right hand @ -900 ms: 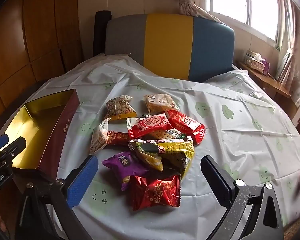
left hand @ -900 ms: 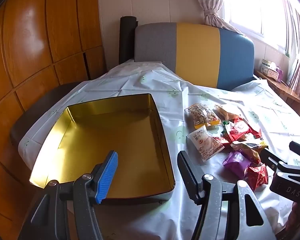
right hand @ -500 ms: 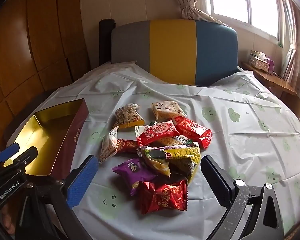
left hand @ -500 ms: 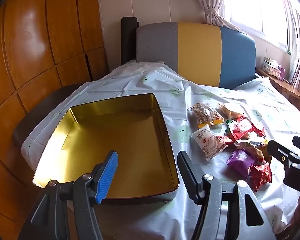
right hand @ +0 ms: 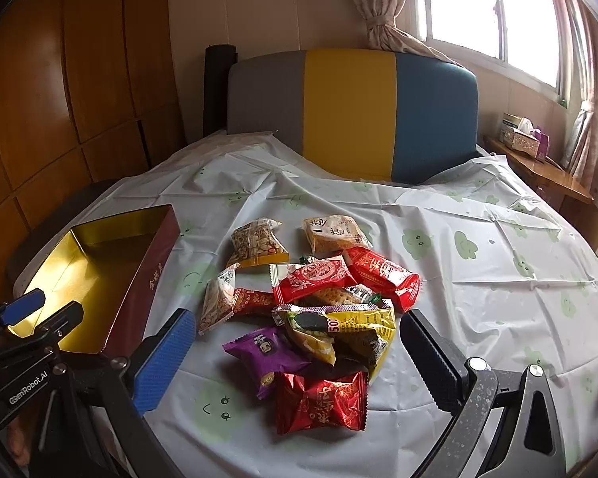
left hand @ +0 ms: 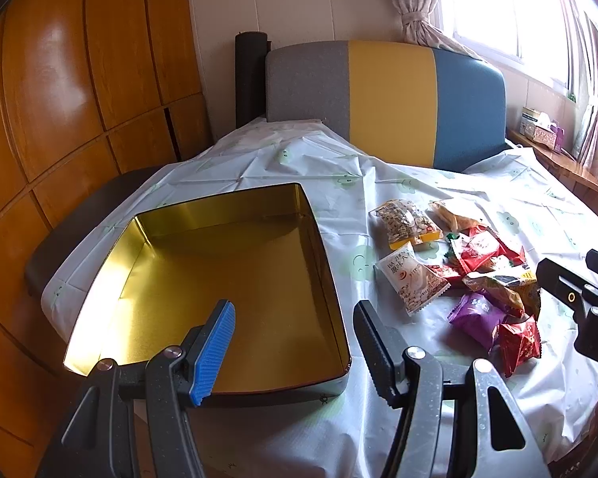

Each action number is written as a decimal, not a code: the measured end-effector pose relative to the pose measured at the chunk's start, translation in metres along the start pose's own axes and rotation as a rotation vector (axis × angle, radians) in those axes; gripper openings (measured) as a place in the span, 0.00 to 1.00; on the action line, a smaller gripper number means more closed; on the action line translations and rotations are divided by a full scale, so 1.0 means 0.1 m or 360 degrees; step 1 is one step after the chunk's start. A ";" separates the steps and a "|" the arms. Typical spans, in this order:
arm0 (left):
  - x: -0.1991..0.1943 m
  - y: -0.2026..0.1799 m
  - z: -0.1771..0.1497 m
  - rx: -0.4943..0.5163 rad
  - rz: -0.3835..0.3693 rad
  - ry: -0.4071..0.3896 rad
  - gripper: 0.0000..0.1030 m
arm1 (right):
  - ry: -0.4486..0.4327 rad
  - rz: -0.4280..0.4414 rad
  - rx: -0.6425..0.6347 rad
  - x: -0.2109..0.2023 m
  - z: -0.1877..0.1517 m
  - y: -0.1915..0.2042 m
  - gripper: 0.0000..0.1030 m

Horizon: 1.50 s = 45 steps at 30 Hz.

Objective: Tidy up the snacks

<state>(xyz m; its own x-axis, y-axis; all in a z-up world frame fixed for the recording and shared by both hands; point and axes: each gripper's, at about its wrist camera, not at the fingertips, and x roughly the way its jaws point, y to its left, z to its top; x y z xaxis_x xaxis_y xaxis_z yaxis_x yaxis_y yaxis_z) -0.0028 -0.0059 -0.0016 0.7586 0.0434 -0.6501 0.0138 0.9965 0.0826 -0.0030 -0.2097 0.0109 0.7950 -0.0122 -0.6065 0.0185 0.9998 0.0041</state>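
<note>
Since the earlier frames, pulled back a little from the worktop (right hand: 478, 239) on both sides; tin (left hand: 235, 279) and snacks (right hand: 319, 306) now lower and further off in each view, themselves unshifted; right tool (left hand: 578, 302) further toward the edge of the left view.

Left tool (left hand: 295, 342) released, nothing between its blue and black pads, hanging over the near right corner of the tin; seen again at the lower left of the right view (right hand: 40, 314). Right tool (right hand: 299, 362) spread wide and released, empty, jaws straddling the near end of the snack pile from above without touching.

Tin open, gold inside, dark red outside, nothing in it; long axis running away from the cameras toward the headboard (right hand: 351, 111), near short wall close to the worktop's near edge; left of the pile and apart from it.

Pile loose on the cloud-print cloth: red pack (right hand: 321, 402) nearest, long axis roughly crosswise; purple pack (right hand: 265, 350) just beyond and left, touching it, slanting left and away; yellow pack (right hand: 358, 330) over the middle, lying crosswise; two red packs behind, one (right hand: 382, 275) angled down to the right; white nut pack (right hand: 217, 298) at the left edge, long axis pointing away; clear nut pack (right hand: 255, 243) and cake pack (right hand: 333, 233) furthest off, side by side, slightly apart.
</note>
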 end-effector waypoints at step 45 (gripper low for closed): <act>-0.04 -0.25 -0.02 0.0128 -0.0053 0.0022 0.61 | -0.0200 -0.0235 -0.0011 -0.22 0.51 -0.90 1.00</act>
<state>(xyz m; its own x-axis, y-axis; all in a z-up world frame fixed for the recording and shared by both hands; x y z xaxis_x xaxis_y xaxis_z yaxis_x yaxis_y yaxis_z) -0.0073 -0.0305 -0.0030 0.7480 0.0117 -0.6636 0.0915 0.9885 0.1205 0.0090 -0.3006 0.0645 0.8535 -0.1601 -0.4959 0.1367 0.9871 -0.0833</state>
